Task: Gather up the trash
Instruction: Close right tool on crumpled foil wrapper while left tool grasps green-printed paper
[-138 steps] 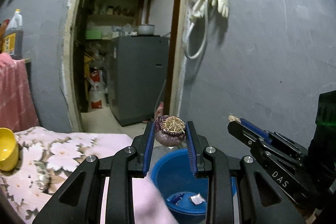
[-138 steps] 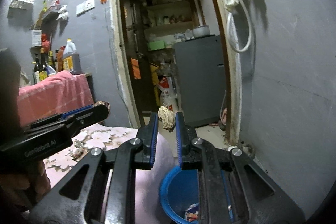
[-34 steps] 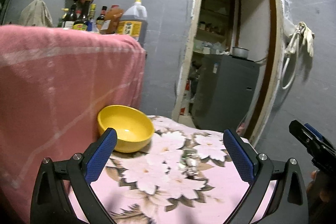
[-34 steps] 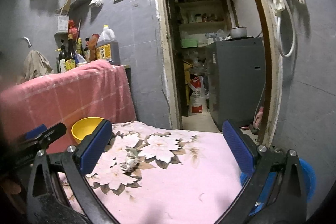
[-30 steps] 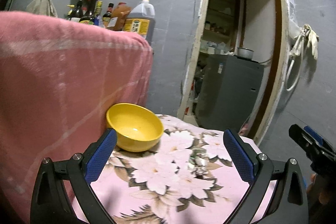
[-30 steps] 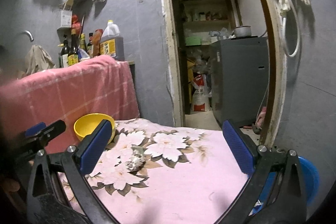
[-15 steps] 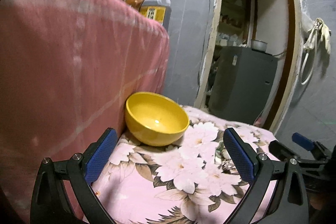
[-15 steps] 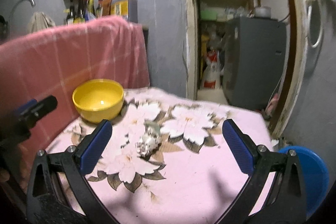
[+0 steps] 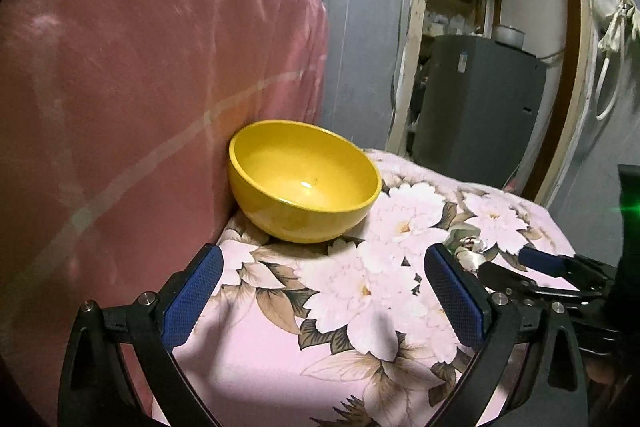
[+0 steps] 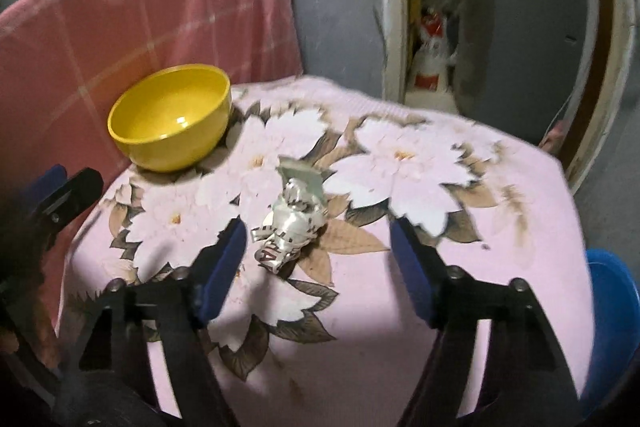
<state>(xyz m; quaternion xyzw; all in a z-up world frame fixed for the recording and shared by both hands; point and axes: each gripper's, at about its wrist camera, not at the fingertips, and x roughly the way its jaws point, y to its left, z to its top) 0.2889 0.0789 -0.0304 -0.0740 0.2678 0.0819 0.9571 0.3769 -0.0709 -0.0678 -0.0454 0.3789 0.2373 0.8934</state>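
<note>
two grippers w/ us over the floral cloth (image 10: 440,227). crumpled foil wrapper (image 10: 290,223) lies mid-cloth, near the yellow bowl (image 10: 172,119) at the cloth's back-left. our right gripper (image 10: 318,263) jaws, partway apart, have just been closing; wrapper just ahead, untouched. left gripper (image 9: 320,299) jaws wide, nothing between. blue bin (image 10: 612,311) off the cloth's right edge.

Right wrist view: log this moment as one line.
right gripper: open, jaws just closing, nothing gripped | crumpled wrapper: on floral cloth, ahead of jaws | left gripper: open, empty
</note>
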